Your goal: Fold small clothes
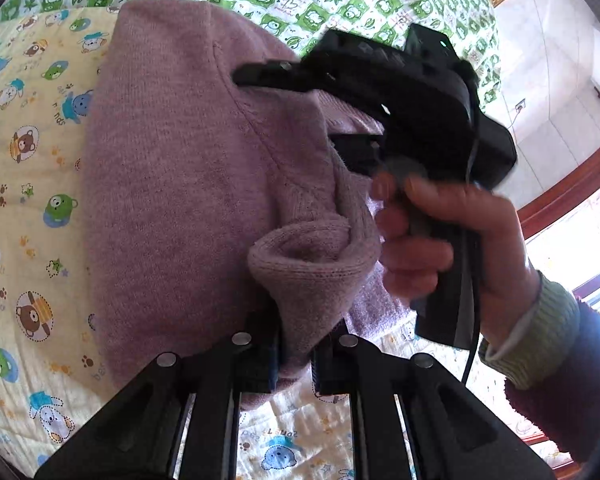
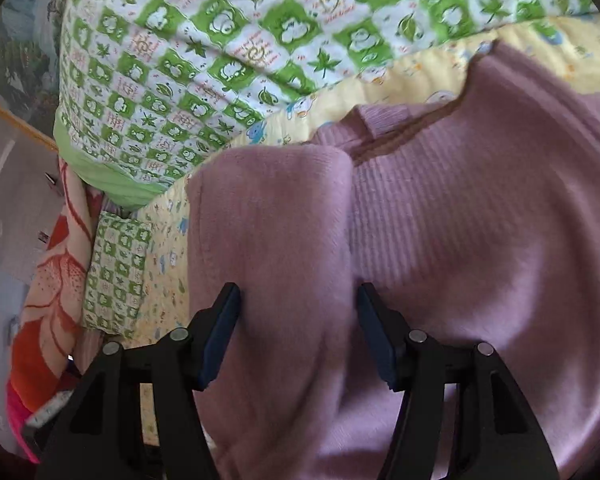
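Observation:
A small mauve knit sweater (image 1: 172, 184) lies on a yellow cartoon-print quilt (image 1: 24, 184). My left gripper (image 1: 294, 354) is shut on the sweater's sleeve cuff (image 1: 300, 256), which stands up between the fingers. My right gripper (image 1: 320, 108) shows in the left wrist view, held by a hand over the sweater's far side with its fingers apart. In the right wrist view the right gripper (image 2: 298, 332) is open, its fingers on either side of a folded sleeve (image 2: 268, 248) that lies on the sweater body (image 2: 480, 240).
A green and white patterned quilt (image 2: 240, 40) is bunched behind the sweater. An orange floral blanket (image 2: 52, 280) lies at the left of the right wrist view. A wall and a red-framed window (image 1: 572, 208) are to the right in the left wrist view.

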Available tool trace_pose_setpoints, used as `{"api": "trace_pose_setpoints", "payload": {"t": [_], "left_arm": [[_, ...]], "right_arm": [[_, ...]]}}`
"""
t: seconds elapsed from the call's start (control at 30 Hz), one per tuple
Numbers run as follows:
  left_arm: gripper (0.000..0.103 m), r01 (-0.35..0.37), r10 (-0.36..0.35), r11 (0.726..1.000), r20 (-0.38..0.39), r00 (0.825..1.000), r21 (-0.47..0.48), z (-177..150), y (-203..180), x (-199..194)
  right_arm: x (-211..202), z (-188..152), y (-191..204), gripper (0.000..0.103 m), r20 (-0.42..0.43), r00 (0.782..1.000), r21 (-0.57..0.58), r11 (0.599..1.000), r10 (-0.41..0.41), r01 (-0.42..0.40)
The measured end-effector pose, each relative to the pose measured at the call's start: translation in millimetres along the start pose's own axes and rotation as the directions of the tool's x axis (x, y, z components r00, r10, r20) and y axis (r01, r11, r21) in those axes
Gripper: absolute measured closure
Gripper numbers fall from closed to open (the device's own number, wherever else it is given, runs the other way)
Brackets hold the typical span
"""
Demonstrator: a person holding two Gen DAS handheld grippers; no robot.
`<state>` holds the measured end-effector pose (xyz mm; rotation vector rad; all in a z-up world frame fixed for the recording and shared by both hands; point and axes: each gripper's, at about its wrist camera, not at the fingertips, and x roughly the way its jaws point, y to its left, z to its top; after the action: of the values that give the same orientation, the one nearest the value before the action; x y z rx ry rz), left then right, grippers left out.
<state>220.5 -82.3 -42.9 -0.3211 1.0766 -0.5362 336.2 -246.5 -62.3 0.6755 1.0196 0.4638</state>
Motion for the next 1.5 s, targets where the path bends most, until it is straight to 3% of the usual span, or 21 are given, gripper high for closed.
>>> {"api": "trace_pose_setpoints", "payload": {"t": [0.07, 0.1, 0.13, 0.2, 0.4, 0.53, 0.73, 0.93, 1.1, 1.17, 1.23, 1.37, 1.5], "left_arm": [[0.093, -0.006, 0.006, 1.0, 0.004, 1.0, 0.007, 1.9, -2.2, -3.4], [0.093, -0.005, 0.005, 1.0, 0.009, 1.0, 0.012, 4.6, -5.2, -4.3], [0.093, 0.0, 0.0, 1.0, 0.016, 1.0, 0.021, 8.3, -10.0, -7.8], [0.093, 0.018, -0.019, 0.999, 0.026, 0.999, 0.04, 12.3, -17.9, -14.2], [0.093, 0.113, -0.119, 0.98, 0.024, 0.993, 0.166, 24.1, -72.6, -13.2], [0.093, 0.114, -0.109, 0.968, -0.036, 0.993, 0.225, 20.5, -95.7, 20.7], [0.093, 0.087, -0.064, 0.967, -0.101, 0.993, 0.241, 18.0, -103.6, 62.4], [0.091, 0.06, -0.032, 0.972, -0.125, 0.992, 0.226, 23.4, -107.0, 81.6], [0.078, 0.059, -0.029, 0.982, -0.166, 0.986, 0.177, 23.4, -110.3, 99.7], [0.056, 0.082, -0.051, 0.982, -0.177, 0.983, 0.171, 23.5, -105.6, 94.1], [0.047, 0.085, -0.053, 0.979, -0.169, 0.984, 0.187, 16.9, -105.5, 79.2], [0.042, 0.075, -0.046, 0.979, -0.157, 0.987, 0.188, 0.6, -93.7, 47.8], [0.041, 0.059, -0.046, 0.993, -0.121, 0.992, 0.105, -17.6, -60.7, 14.5]], "right_arm": [[7.3, 5.8, -1.2, 0.059, -0.008, 0.998, 0.034, 0.998, 0.061, -0.061], [8.5, 8.3, 0.2, 0.077, -0.009, 0.998, 0.039, 0.997, 0.067, -0.067], [7.0, 10.7, 3.1, 0.085, -0.004, 0.998, 0.036, 0.997, 0.065, -0.064], [-5.9, 15.2, 11.4, 0.086, 0.027, 0.997, 0.026, 0.997, 0.075, -0.076], [-85.2, 23.2, 18.5, 0.087, 0.181, 0.976, -0.02, 0.993, 0.121, -0.119], [-124.2, 21.2, -6.3, 0.087, 0.228, 0.973, -0.032, 0.999, 0.029, -0.022], [-135.9, 9.7, -61.8, 0.087, 0.217, 0.973, 0.065, 0.995, -0.084, 0.071], [-129.1, 13.2, -76.9, 0.087, 0.198, 0.976, 0.047, 0.995, -0.095, 0.087], [-116.5, 10.7, -90.5, 0.084, 0.174, 0.975, 0.065, 0.99, -0.136, 0.126], [-121.1, 8.5, -93.5, 0.078, 0.182, 0.973, 0.088, 0.988, -0.143, 0.129], [-132.0, 4.5, -92.6, 0.072, 0.203, 0.962, 0.103, 0.981, -0.184, 0.166], [-166.6, -16.7, -87.8, 0.071, 0.265, 0.933, 0.152, 0.966, -0.245, 0.211], [-206.6, -68.1, -75.6, 0.071, 0.339, 0.895, 0.24, 0.947, -0.29, 0.216]]}}
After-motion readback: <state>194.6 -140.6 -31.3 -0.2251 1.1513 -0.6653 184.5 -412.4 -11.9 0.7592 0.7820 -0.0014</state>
